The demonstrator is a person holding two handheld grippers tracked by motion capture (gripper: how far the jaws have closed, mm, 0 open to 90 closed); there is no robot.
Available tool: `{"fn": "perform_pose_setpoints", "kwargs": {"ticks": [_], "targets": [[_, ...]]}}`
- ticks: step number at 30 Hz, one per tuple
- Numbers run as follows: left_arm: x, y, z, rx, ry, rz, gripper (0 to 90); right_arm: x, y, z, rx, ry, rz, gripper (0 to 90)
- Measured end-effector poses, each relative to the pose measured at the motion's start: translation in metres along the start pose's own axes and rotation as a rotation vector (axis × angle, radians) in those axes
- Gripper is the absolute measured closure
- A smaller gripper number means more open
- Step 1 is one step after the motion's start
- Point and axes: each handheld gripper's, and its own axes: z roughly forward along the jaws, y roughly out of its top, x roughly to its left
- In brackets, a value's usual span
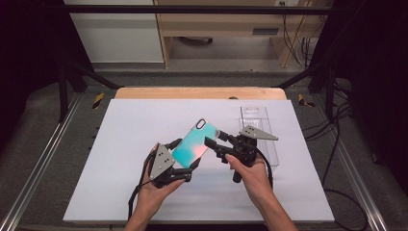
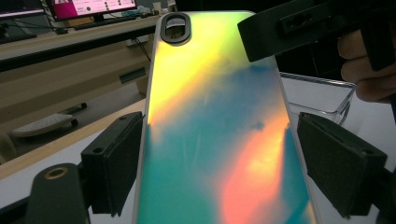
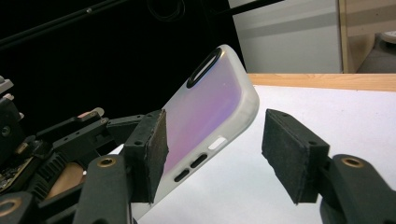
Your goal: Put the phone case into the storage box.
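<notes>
At the near edge of the table [image 1: 120,192], two forearms come in from below, each hand holding a gripper. The left gripper [image 1: 185,161] holds a phone case [image 1: 195,143] up off the white top, tilted, its camera cutout at the far, raised end. In the left gripper view the case [image 2: 219,130] runs up between the two jaws; the left pad touches its edge, and on the right a thin gap may show, so it looks clasped across its width, though I cannot tell how firmly. Its back is iridescent: teal, yellow and orange. The right gripper [image 1: 214,142] reaches in from the right, just beside the case's long edge. In the right gripper view its jaws stand apart: the case [image 3: 210,116] lies against the left pad while the right pad is clear of it. Beyond the right hand [image 1: 250,173], a clear plastic tray [image 1: 257,118] lies on the table near its far right corner.
</notes>
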Motion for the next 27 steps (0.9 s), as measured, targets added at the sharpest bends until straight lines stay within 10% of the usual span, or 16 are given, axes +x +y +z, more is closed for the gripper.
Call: {"fn": "perform_pose_setpoints", "kwargs": {"ticks": [27], "targets": [[-0.0015, 0.0048, 0.0062, -0.007, -0.005, 0.012, 16.3, -0.0025, 0.0065, 0.0009, 0.001, 0.020, 0.026, 41.9]]}}
